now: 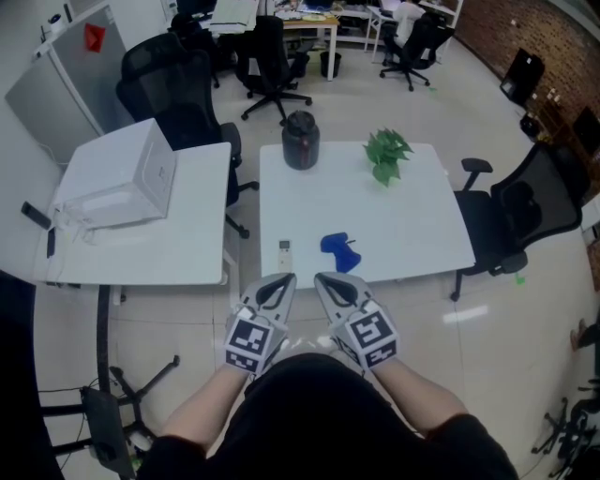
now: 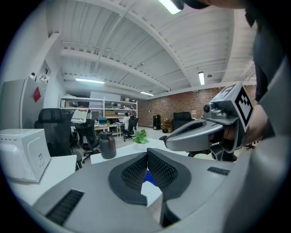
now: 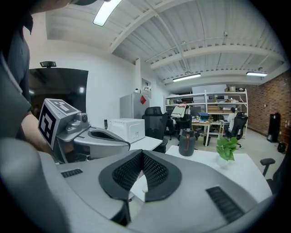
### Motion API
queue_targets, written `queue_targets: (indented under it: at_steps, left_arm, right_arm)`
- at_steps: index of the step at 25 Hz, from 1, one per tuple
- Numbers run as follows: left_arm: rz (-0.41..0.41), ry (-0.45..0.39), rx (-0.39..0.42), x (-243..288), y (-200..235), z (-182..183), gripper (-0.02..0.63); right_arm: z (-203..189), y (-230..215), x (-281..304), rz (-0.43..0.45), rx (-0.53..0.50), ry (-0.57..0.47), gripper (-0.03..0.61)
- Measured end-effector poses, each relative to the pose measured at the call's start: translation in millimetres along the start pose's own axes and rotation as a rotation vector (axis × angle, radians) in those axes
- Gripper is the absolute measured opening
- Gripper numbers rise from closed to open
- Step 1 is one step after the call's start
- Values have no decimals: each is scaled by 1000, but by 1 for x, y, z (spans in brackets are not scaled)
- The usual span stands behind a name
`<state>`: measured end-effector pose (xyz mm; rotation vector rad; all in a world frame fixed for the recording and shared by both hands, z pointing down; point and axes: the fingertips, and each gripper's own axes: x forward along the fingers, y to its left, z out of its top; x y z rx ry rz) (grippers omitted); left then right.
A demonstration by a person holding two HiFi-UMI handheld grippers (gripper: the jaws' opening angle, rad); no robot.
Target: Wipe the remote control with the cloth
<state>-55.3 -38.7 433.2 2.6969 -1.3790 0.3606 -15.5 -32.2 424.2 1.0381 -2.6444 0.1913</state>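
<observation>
Head view is filled by a white counter on a pale floor, ringed by black chairs, a brick wall at upper right. The remote is laid near the counter's near edge, the blue cloth just beside it on the right, apart. A jug and a plant are placed at the far side. Left gripper and right gripper are held off the near edge, jaws closed on nothing.
</observation>
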Motion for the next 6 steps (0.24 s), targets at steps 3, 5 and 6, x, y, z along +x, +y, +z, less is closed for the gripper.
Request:
queue_targets:
  at_steps: [3, 5, 6]
  left_arm:
    - [-1, 3, 3, 0, -1, 0, 2]
    - [7, 4, -14, 0, -1, 2, 2]
    - [10, 4, -20, 0, -1, 4, 2]
  right_arm:
    - [-3, 1, 1, 11, -9, 3, 9]
    - [-2, 2, 1, 14, -9, 6, 9]
    - [-2, 2, 1, 16, -9, 6, 9]
